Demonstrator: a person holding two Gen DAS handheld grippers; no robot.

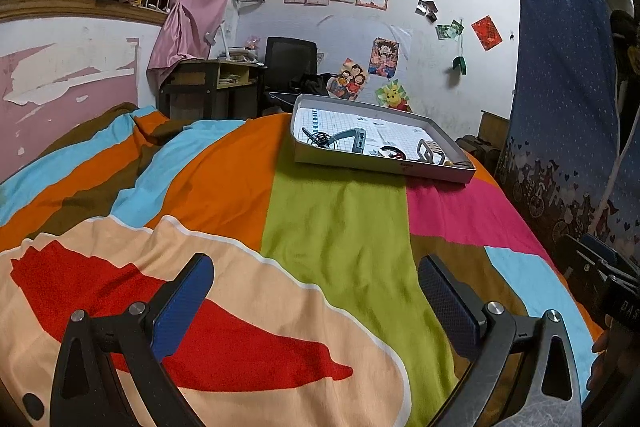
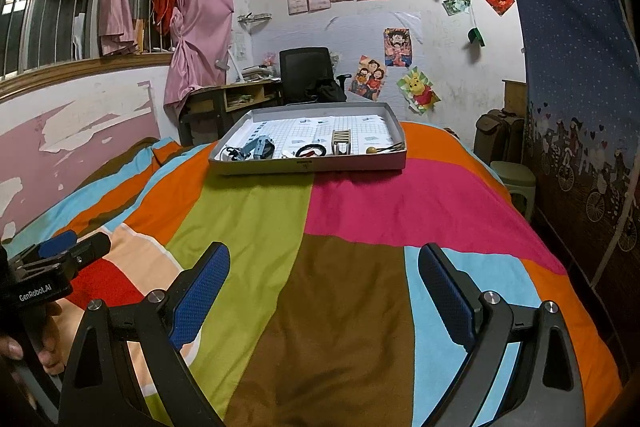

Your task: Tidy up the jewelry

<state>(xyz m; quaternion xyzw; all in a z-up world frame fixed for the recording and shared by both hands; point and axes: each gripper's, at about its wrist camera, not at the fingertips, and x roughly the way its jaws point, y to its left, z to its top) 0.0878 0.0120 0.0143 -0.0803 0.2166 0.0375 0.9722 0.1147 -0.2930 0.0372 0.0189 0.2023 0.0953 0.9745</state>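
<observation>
Both grippers are wide apart and hold nothing: the left gripper (image 1: pixel 316 303) and the right gripper (image 2: pixel 324 291), low in each frame. The grey tray (image 2: pixel 352 161) of jewelry sits upper middle on the bed (image 2: pixel 400 203).

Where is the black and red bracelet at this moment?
In the right wrist view, the black and red bracelet lies in the shallow tray on the bed, near its front wall, just left of the small wooden rack.
</observation>
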